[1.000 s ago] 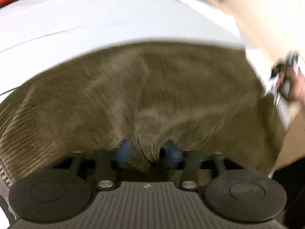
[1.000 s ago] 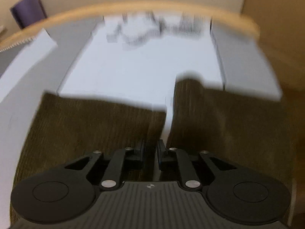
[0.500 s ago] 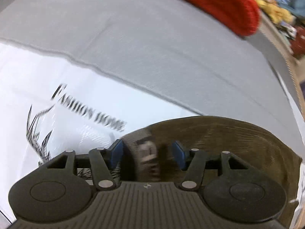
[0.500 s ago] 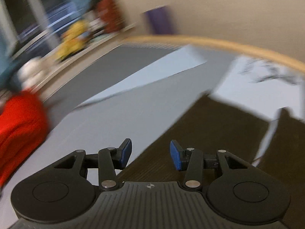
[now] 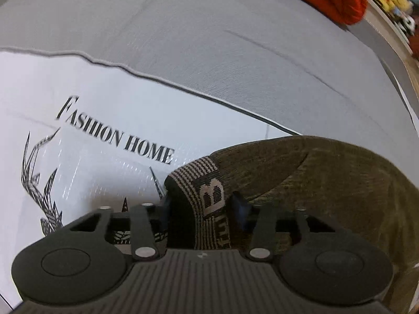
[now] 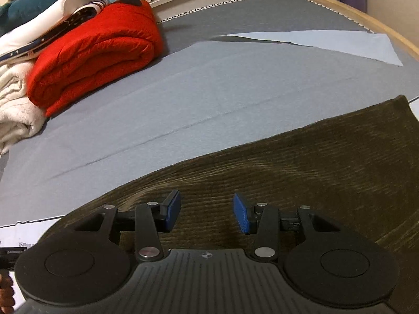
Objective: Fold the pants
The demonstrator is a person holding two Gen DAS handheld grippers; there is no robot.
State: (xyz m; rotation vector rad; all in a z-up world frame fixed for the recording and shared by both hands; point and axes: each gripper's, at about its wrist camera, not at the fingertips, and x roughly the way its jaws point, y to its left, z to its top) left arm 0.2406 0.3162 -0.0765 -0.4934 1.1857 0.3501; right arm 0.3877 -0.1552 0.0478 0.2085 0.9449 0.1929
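Grey bed sheet (image 6: 209,83) is spread flat, and the olive corduroy pants (image 6: 288,162) are laid on it. The striped waistband (image 5: 209,196) sits between the left gripper (image 5: 203,209) fingers, seemingly pinched, probably so that a fold can be carried. Over the fabric, the right gripper (image 6: 207,213) is held with fingers spread and empty.

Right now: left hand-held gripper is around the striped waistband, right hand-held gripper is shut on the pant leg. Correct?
Not quite. The right hand-held gripper is open over the pants, gripping nothing, as the right wrist view shows. The left hand-held gripper is around the striped waistband.
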